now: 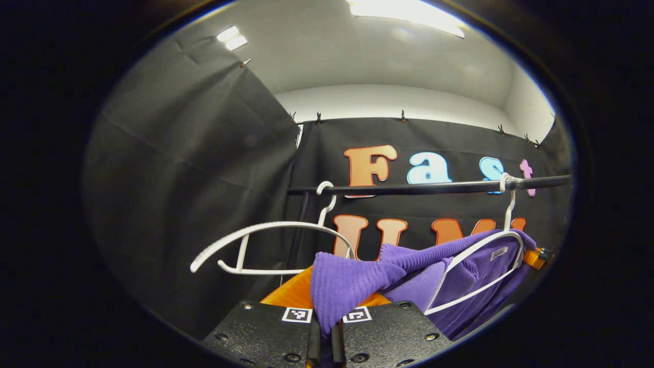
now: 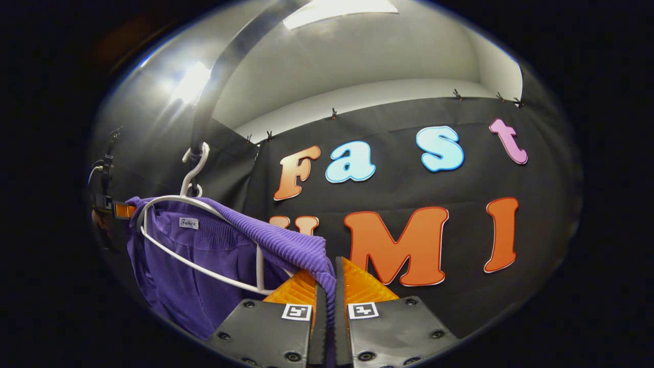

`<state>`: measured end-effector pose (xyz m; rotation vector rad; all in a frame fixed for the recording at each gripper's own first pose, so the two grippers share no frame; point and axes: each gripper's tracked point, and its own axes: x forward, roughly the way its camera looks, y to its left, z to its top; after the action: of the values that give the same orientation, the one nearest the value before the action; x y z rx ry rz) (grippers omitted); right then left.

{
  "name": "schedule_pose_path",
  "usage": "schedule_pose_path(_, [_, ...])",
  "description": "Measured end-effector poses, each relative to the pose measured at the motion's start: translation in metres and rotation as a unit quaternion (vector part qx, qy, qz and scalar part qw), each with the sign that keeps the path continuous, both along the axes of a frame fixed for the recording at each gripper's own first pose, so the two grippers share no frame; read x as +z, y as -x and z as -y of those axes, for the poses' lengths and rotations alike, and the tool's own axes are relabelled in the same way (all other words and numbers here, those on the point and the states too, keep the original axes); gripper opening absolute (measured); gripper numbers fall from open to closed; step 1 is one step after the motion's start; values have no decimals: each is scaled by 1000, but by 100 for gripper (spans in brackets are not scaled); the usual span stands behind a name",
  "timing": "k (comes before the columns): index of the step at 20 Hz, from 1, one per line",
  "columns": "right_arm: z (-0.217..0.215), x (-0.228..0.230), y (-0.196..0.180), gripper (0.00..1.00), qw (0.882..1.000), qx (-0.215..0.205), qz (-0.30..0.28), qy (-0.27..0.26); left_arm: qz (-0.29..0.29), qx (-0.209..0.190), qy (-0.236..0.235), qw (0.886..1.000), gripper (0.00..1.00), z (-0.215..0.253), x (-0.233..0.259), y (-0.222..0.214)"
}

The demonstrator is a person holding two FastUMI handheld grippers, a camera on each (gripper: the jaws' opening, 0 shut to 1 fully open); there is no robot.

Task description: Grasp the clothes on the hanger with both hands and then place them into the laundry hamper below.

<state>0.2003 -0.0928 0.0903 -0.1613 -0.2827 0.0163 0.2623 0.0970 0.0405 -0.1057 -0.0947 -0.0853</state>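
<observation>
A purple ribbed garment [image 1: 460, 278] hangs on a white hanger [image 1: 480, 266] from the black rail [image 1: 434, 188]. My left gripper [image 1: 327, 306] is shut on a bunched fold of its cloth, which drapes over the fingers. In the right gripper view the same purple garment [image 2: 204, 260] hangs on its white hanger [image 2: 199, 240] at the left. My right gripper [image 2: 327, 286] is shut on the garment's ribbed edge, which runs from the hanger's shoulder down between the fingers. The other gripper [image 2: 110, 207] shows far left, behind the garment.
An empty white hanger [image 1: 265, 245] hangs on the rail to the left of the garment. A black upright post [image 1: 299, 230] holds the rail's left end. The booth's black cloth wall stands close behind.
</observation>
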Motion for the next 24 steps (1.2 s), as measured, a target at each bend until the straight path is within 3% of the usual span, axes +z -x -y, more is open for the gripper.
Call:
schedule_pose_path(4, [-7,-11,-5,13,999,-14,-9,38,-25,8,-2,1000,8,-6,-30,2])
schedule_pose_path(6, [-9,-20,-7,13,997,-24,-18,68,-25,15,-33,999,9,-6,-37,6])
schedule_pose_path(8, [-8,-20,-6,13,998,-25,-17,63,-25,13,-42,999,7,-3,-45,13])
schedule_pose_path(11, [-4,-16,-10,13,999,-21,-23,36,-53,-14,7,998,7,4,-67,12])
schedule_pose_path(13, [0,-1,-9,13,999,-43,2,24,-72,-26,48,996,8,4,-77,11])
schedule_pose_path(17, [1,10,5,13,996,-72,30,30,-105,-38,39,993,9,21,-110,13])
schedule_pose_path(20, [0,19,20,12,998,-47,35,10,-152,-35,115,981,8,25,-145,17])
schedule_pose_path(21, [-4,18,20,8,999,-35,30,7,-163,-14,107,981,9,20,-159,18])
schedule_pose_path(22, [-6,14,20,13,999,-28,24,6,-177,-9,89,980,10,16,-176,20])
schedule_pose_path(24, [4,3,19,13,999,-39,13,7,-197,-15,74,977,10,27,-200,41])
